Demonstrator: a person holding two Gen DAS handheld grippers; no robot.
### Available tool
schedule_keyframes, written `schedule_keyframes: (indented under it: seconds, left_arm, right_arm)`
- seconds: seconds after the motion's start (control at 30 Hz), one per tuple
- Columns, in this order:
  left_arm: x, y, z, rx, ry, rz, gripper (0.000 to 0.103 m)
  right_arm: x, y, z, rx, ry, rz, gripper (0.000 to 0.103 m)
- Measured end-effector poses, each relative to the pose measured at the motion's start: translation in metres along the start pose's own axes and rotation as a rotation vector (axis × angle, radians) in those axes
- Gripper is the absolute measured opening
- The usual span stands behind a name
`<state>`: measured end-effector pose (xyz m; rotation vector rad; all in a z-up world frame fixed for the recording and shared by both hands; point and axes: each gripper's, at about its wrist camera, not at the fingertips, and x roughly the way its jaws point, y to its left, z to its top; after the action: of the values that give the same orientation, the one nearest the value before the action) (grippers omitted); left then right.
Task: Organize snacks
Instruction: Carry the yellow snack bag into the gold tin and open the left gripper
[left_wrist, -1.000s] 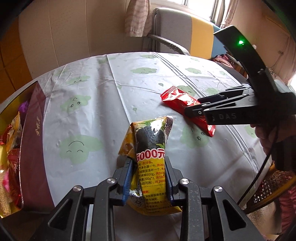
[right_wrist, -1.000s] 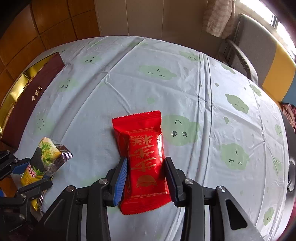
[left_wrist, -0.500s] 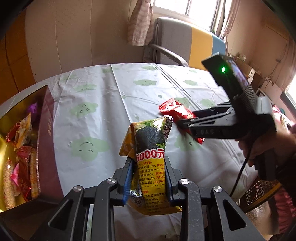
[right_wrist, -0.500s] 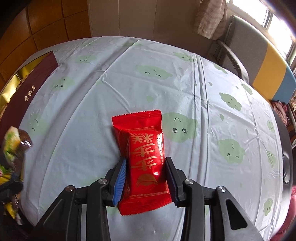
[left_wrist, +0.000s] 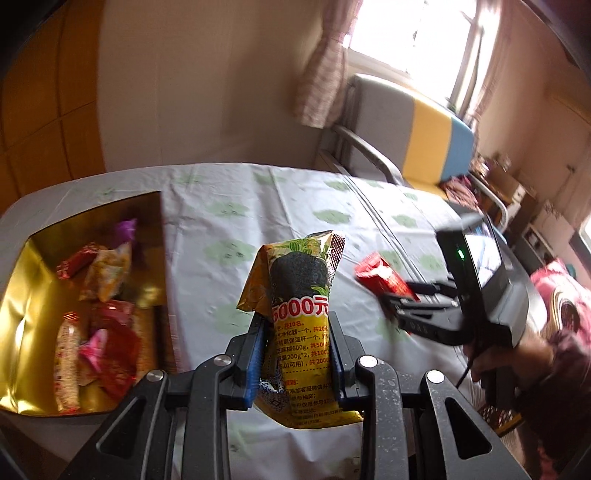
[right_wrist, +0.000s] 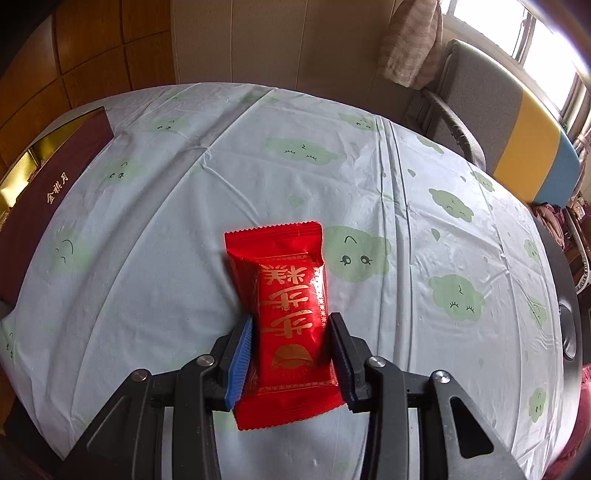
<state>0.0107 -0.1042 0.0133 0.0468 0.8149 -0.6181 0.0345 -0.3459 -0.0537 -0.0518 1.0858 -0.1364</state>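
Note:
My left gripper (left_wrist: 297, 325) is shut on a yellow snack packet (left_wrist: 301, 295) with a dark picture and red print, held up above the table. To its left stands an open gold-lined box (left_wrist: 37, 258) holding several wrapped snacks (left_wrist: 99, 332). My right gripper (right_wrist: 290, 332) is shut on a red snack packet (right_wrist: 286, 299) with gold characters, low over the tablecloth. In the left wrist view the right gripper (left_wrist: 391, 299) shows at the right with the red packet (left_wrist: 380, 277) in its fingers, a hand behind it.
A round table wears a pale cloth with green cloud faces (right_wrist: 354, 254). The box's maroon wall (right_wrist: 48, 206) stands at the table's left edge. A grey, yellow and blue chair (left_wrist: 417, 140) stands behind the table, under a window with a curtain.
My left gripper has risen and swung left with the yellow packet, bringing the box's inside into view. The right gripper has barely moved, still on the red packet.

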Motion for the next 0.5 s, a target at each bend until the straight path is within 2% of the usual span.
schedule_keyframes:
  seconds: [0.23,0.37,0.5]
  left_arm:
    - [-0.028,0.042,0.006,-0.085,-0.061,0.081,0.03]
    - [-0.05,0.077,0.007,-0.159,-0.109,0.137,0.03]
    - [-0.072,0.127,0.001,-0.265,-0.139,0.227,0.03]
  right_arm:
    - [-0.003,0.002,-0.005,0.013,-0.023,-0.006,0.04]
    - [-0.005,0.001,-0.007,0.019,-0.036,-0.002,0.04]
    - [-0.005,-0.001,-0.008,0.03,-0.042,0.01,0.04]
